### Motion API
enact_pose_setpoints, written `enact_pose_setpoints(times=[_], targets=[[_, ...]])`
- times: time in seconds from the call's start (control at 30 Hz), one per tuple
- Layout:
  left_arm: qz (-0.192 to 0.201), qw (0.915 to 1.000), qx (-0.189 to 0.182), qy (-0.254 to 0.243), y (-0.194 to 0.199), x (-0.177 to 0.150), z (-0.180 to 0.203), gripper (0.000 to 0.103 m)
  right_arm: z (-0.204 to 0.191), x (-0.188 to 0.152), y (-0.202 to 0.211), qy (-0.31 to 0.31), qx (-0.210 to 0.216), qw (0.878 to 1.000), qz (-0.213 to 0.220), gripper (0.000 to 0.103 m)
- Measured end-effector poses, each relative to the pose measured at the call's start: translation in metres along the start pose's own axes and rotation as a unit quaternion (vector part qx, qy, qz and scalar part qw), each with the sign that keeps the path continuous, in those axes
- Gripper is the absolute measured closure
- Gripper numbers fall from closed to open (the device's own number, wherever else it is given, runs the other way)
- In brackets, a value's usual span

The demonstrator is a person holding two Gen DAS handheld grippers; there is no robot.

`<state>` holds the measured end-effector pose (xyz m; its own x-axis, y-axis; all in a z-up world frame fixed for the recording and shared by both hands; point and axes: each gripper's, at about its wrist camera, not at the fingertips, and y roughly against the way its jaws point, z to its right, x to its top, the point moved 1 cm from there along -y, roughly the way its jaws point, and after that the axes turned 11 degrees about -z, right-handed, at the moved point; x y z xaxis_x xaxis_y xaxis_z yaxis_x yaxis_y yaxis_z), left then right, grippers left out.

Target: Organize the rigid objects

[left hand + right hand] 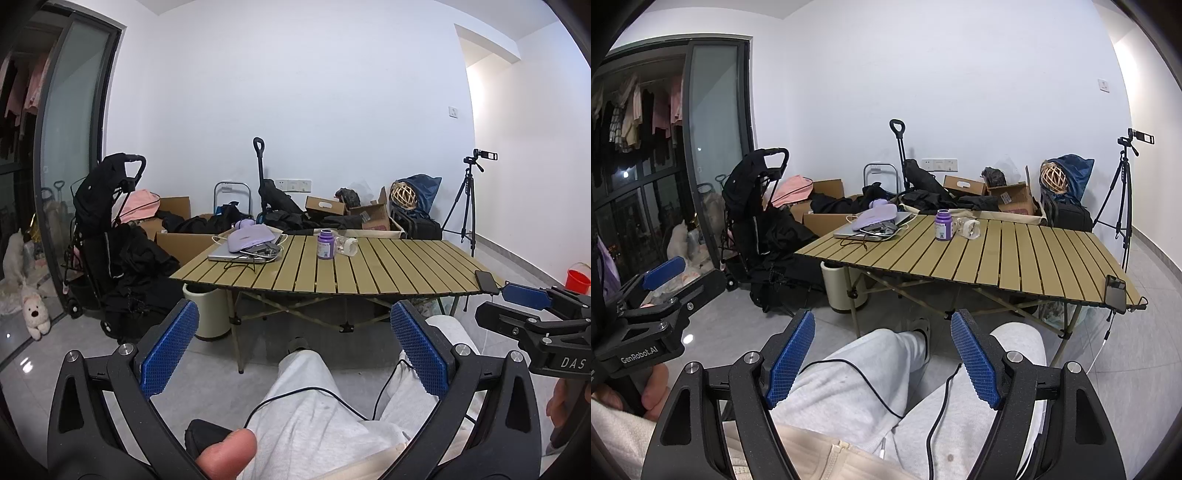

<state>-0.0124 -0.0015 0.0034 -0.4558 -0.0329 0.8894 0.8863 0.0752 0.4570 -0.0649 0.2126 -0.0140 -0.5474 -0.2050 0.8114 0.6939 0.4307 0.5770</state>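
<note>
A purple bottle point(325, 244) point(942, 225) stands on the slatted folding table point(388, 269) point(1015, 258). A clear jar with a white cap point(349, 246) point(967, 229) lies on its side right of it. A lilac case point(251, 238) point(874, 218) rests on a silver laptop point(236, 255) point(855, 232) with cables at the table's far left. A black phone point(487, 281) point(1115, 290) lies at the near right corner. My left gripper point(295, 325) and my right gripper point(882, 332) are open and empty, held over my lap well short of the table.
A black stroller point(107, 206) point(757, 199), cardboard boxes point(328, 206) and dark clothes crowd the floor behind and left of the table. A white bin point(208, 310) stands under the table's left end. A tripod with a camera point(469, 199) point(1123, 192) stands at the right, a red bucket point(578, 280) beyond.
</note>
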Motion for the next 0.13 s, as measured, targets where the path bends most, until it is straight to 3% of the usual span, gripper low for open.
enact_pose_setpoints(times=[0.13], targets=[[0.001, 1.0000, 0.000, 0.003, -0.0004, -0.0004, -0.0003, 0.000, -0.0003, -0.0013, -0.0003, 0.000, 0.000, 1.000, -0.002, 0.022]])
